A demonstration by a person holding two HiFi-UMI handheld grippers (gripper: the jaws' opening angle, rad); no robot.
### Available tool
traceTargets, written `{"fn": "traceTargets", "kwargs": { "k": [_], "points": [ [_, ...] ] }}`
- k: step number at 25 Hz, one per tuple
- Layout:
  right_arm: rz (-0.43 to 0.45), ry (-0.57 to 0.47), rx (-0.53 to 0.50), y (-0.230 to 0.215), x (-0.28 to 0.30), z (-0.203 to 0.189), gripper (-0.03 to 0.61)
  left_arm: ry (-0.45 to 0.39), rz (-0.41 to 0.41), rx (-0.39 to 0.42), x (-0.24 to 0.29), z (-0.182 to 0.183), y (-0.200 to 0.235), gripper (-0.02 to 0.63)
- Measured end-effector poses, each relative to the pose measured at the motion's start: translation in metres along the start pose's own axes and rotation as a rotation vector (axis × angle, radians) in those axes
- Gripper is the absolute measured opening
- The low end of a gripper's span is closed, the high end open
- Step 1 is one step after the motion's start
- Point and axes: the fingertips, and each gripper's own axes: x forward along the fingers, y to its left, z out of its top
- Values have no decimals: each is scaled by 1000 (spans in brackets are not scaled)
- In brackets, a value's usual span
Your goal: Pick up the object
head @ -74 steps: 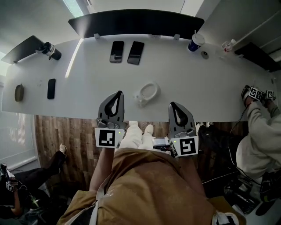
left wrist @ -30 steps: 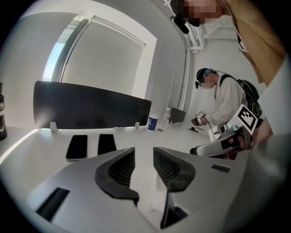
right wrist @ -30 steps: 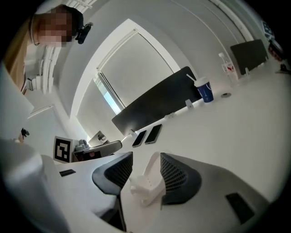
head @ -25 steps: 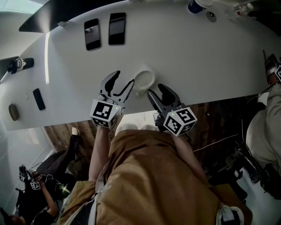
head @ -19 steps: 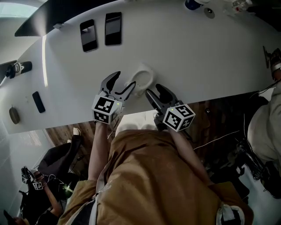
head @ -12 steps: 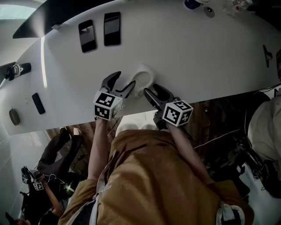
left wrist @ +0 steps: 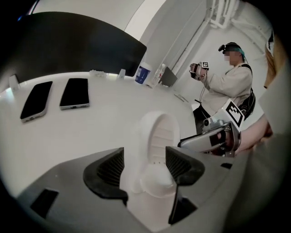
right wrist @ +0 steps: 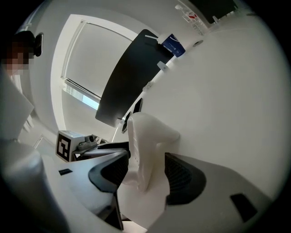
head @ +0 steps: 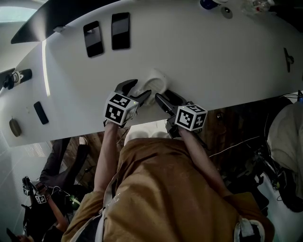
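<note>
Presently the left gripper (left wrist: 144, 168) and right gripper (right wrist: 145, 175), jaws just opened wide, each straddle the white moulded object (head: 156, 80) on the white desk (head: 213, 56). Only the head view shows wood flooring (head: 232, 127) behind both claws.

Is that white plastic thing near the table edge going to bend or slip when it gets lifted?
Probably stiff: the white plastic thing holds a moulded, ribbed shape. Likely light, since it looks hollow. Its smooth, rounded sides might slip in a loose grip.

partly hidden: white object (head: 157, 79) near end | cut off at top: cup (head: 207, 4), probably
</note>
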Motion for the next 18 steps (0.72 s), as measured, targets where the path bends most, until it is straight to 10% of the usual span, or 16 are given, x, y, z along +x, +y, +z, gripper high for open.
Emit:
{"fn": "traceTargets", "kwargs": {
  "k": [18],
  "points": [
    [-30,40,27,-5,19,7,232,134,-96,-44,17,-2,-10,183]
  ]
}}
